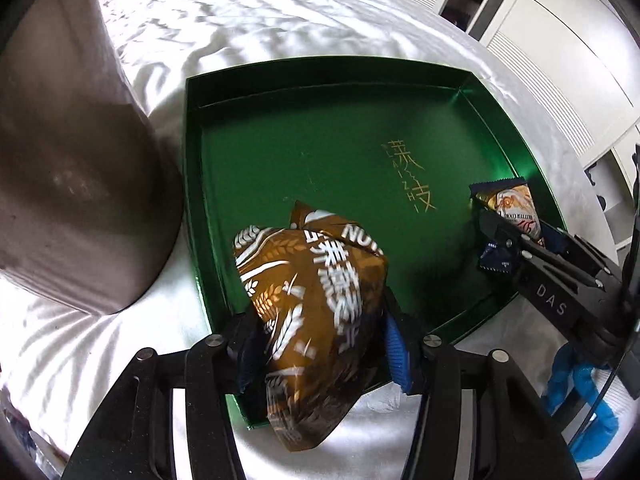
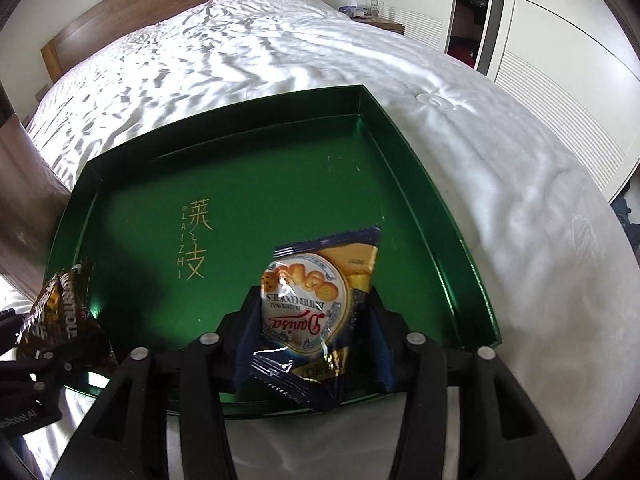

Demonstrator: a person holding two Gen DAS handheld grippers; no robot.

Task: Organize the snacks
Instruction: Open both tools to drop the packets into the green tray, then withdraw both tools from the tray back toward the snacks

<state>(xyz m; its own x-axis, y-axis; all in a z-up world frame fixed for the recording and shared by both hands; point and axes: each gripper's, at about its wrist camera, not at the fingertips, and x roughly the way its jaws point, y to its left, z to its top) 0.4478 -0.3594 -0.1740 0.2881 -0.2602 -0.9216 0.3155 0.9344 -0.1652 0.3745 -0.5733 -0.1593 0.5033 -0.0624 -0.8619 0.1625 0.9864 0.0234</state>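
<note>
A shallow green tray (image 1: 320,140) (image 2: 280,184) with gold lettering lies on the white bed. My left gripper (image 1: 320,320) is shut on a crumpled brown snack packet (image 1: 316,300) with white wheat print, over the tray's near left corner. The right wrist view catches that brown snack packet (image 2: 60,308) at its left edge. My right gripper (image 2: 312,320) stands open around a blue and gold butter cookie packet (image 2: 308,300), which rests inside the tray by its near edge; the pads do not press it. In the left wrist view the right gripper (image 1: 504,240) and the cookie packet (image 1: 516,208) sit at the tray's right side.
A rumpled white bed cover (image 2: 460,140) surrounds the tray. A tall brown object (image 1: 68,160) stands close against the tray's left wall. A wooden headboard (image 2: 160,4) is at the far end, with a white louvred wardrobe (image 2: 560,80) to the right.
</note>
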